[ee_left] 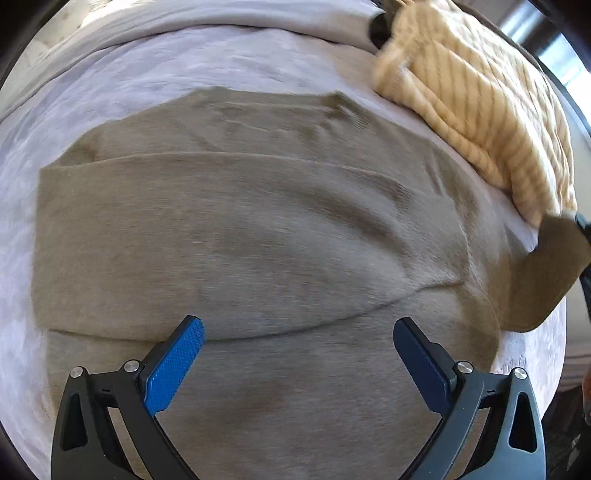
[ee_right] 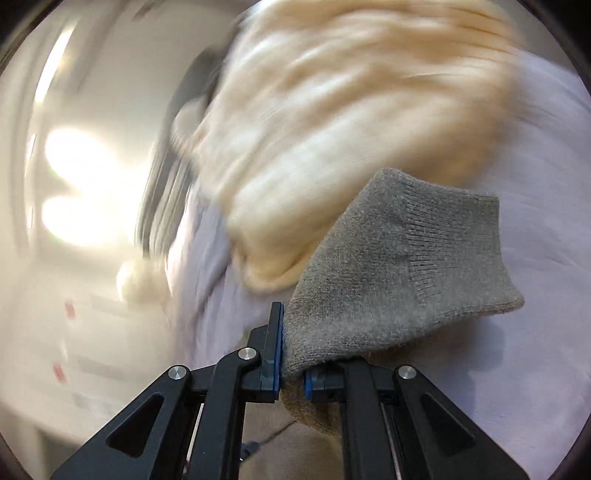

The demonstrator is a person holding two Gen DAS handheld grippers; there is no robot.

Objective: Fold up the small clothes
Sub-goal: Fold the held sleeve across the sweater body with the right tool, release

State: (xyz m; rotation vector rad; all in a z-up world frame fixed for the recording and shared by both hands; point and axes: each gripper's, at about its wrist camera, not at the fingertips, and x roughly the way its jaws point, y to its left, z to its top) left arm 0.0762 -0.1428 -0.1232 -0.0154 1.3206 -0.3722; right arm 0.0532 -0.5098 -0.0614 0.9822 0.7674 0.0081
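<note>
A grey-brown knit sweater (ee_left: 258, 229) lies spread on a pale lilac sheet (ee_left: 110, 85), with one part folded across its body. My left gripper (ee_left: 295, 332) is open and empty just above the sweater's near part. My right gripper (ee_right: 291, 369) is shut on the sweater's ribbed sleeve cuff (ee_right: 399, 266) and holds it lifted above the sheet (ee_right: 535, 221). That lifted sleeve also shows at the right edge of the left wrist view (ee_left: 543, 280). The right wrist view is blurred by motion.
A cream striped knit garment (ee_left: 480, 103) lies on the sheet at the far right, close to the sweater; it also shows in the right wrist view (ee_right: 332, 129). A grey blanket (ee_left: 221, 14) lies along the far edge. The floor shows beyond the bed at left (ee_right: 55, 295).
</note>
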